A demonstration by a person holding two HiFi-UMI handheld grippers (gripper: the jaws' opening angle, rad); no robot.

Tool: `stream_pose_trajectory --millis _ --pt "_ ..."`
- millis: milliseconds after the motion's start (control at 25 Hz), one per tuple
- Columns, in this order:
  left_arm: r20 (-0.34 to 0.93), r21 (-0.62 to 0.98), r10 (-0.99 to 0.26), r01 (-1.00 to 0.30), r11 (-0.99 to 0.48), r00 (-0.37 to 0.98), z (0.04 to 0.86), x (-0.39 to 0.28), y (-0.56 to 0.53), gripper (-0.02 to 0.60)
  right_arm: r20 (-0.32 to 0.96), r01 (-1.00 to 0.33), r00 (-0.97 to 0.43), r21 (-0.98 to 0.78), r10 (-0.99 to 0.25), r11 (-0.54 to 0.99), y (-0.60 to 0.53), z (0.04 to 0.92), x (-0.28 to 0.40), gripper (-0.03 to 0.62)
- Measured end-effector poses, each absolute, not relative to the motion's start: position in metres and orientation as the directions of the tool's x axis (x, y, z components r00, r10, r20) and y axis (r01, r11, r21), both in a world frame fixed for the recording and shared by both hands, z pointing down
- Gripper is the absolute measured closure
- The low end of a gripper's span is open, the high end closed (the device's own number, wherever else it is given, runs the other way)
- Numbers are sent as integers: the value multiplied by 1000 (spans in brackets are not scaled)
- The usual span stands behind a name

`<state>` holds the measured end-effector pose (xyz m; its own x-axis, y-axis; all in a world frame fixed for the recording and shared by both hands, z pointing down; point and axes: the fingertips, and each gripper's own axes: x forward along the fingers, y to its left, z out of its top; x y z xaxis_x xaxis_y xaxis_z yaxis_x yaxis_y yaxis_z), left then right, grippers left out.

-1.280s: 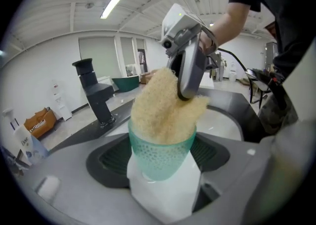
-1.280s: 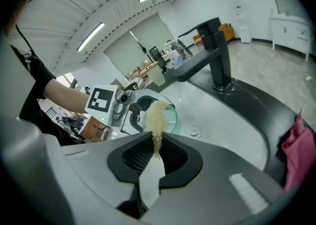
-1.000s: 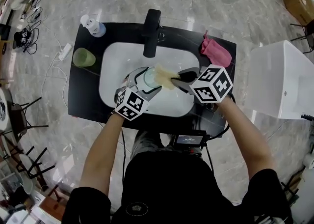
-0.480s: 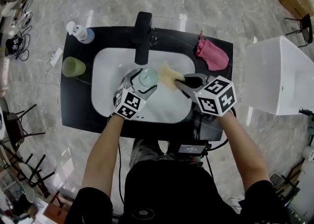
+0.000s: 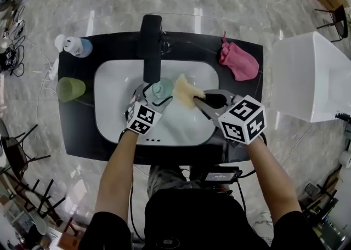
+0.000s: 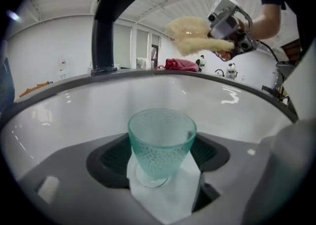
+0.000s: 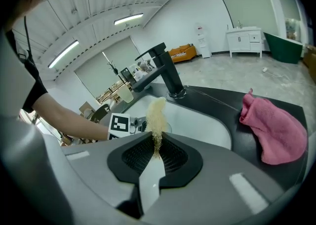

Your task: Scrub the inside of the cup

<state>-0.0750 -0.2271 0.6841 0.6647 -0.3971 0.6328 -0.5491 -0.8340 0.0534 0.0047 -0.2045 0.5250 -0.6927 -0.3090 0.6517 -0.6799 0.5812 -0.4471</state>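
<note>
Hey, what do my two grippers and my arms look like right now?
The left gripper and right gripper are grey-bodied, with black ribbed pads inside the jaws. Each carries a white cube printed with black square markers. The person wears a black top with short sleeves; the forearms are bare.

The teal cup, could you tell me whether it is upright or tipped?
Upright: the teal cup stands rim up, foot down, in the left claw.
</note>
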Motion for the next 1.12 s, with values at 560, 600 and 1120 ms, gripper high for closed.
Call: stream_pose_trajectory --millis 560,600,1120 --pt "600 73 -392 -536 -841 697 683 -67 -225 209 655 -693 -686 -454 -317 560 -210 529 2 554" --pt "599 72 -387 -528 -846 701 683 -64 -223 209 655 -694 -685 -455 -318 559 -209 529 2 554" --pt "676 65 -332 -503 -862 657 698 -84 -207 209 658 -697 -683 -457 -317 552 -202 533 8 554"
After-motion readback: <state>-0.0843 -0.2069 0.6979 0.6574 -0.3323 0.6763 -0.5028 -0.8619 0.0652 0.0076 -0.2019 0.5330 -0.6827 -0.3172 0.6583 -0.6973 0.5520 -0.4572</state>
